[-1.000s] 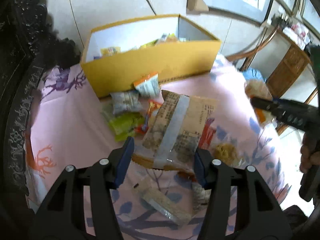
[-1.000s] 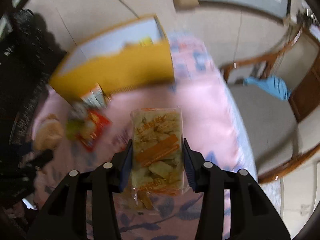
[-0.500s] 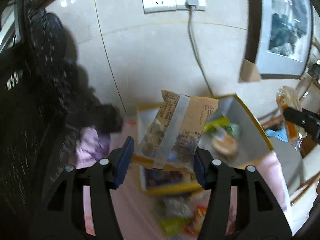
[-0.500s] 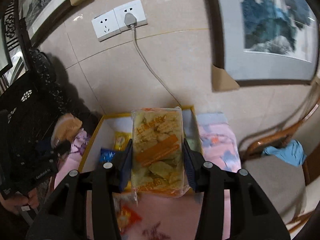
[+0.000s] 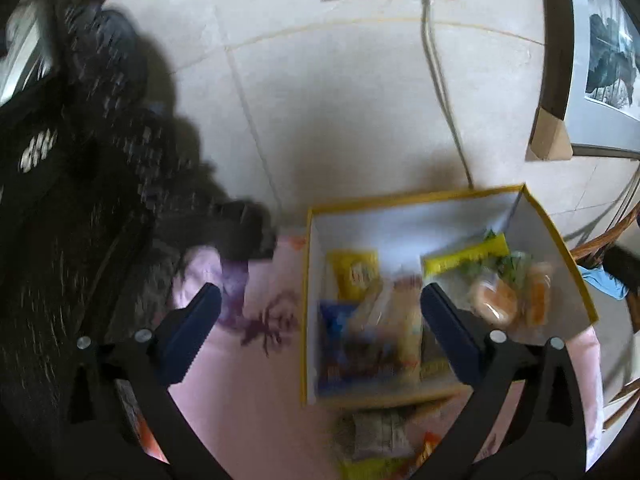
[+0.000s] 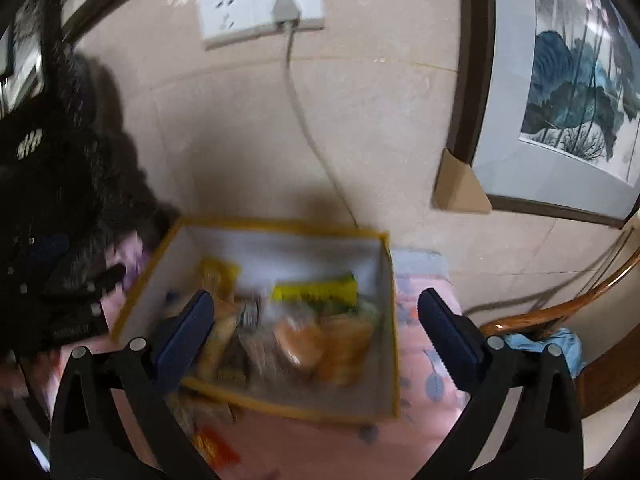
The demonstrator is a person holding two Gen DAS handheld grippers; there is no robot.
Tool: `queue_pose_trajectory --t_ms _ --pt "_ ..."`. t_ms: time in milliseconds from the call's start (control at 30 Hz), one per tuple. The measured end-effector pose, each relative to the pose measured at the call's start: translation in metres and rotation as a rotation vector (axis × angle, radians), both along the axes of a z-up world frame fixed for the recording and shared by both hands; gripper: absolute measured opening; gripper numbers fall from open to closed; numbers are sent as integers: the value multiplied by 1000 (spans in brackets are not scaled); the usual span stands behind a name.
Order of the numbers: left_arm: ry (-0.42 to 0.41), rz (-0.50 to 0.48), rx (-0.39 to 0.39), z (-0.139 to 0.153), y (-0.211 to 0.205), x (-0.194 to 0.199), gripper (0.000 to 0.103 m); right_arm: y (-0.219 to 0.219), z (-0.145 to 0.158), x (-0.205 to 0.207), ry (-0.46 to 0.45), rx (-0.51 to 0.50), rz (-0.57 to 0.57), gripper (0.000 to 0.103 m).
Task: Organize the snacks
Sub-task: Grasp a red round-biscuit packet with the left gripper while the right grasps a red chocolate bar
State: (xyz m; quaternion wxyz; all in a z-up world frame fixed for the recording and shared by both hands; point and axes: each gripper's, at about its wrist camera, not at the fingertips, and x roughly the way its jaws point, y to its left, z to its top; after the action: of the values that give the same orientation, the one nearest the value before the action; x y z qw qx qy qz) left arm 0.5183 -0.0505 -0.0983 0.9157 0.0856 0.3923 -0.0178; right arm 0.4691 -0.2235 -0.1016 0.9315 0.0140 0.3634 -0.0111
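The left tongs (image 5: 320, 312) are opening, their blue pads spread wide with nothing pressed between them. They hang above the near left part of the yellow box (image 5: 576, 276), which stands on the table's pink flowered cloth (image 5: 256, 392) close to the tiled wall (image 5: 340, 120). The right tongs (image 6: 316, 312) are opening too, empty, over the same box (image 6: 384, 360). Inside lies a blurred heap of snacks: a yellow packet (image 5: 354, 276), a long yellow-green packet (image 6: 316, 290), a blue pack (image 5: 336, 320) and an orange-and-clear bag (image 6: 344, 344). A few more packets (image 5: 380, 432) lie on the cloth just in front of the box. A cord (image 6: 308, 132) runs down from a wall socket (image 6: 260, 4).
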Motion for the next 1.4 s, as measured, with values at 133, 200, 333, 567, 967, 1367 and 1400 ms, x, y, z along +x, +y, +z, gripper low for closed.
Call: queue_pose_trajectory --t_ms 133,200,333,567,967,1367,1400 --pt "81 -42 -42 -27 3 -43 101 6 -32 -43 130 -52 38 102" --pt "93 -174 11 -53 -10 -79 101 -1 -57 -67 209 -60 26 102" --pt "144 -378 232 -111 -39 -123 101 -42 -117 -120 421 37 -115 102" --pt "229 -425 244 -156 -56 -122 101 -87 -157 -187 548 64 -298 102" --pt "412 -433 -54 -170 -34 -105 44 -39 -123 -188 413 100 -126 101" --pt "278 6 -132 -100 94 -216 44 134 -177 -131 513 -553 1267 101" --pt "275 46 -145 -99 99 -227 44 140 -186 -133 499 -618 1340 101"
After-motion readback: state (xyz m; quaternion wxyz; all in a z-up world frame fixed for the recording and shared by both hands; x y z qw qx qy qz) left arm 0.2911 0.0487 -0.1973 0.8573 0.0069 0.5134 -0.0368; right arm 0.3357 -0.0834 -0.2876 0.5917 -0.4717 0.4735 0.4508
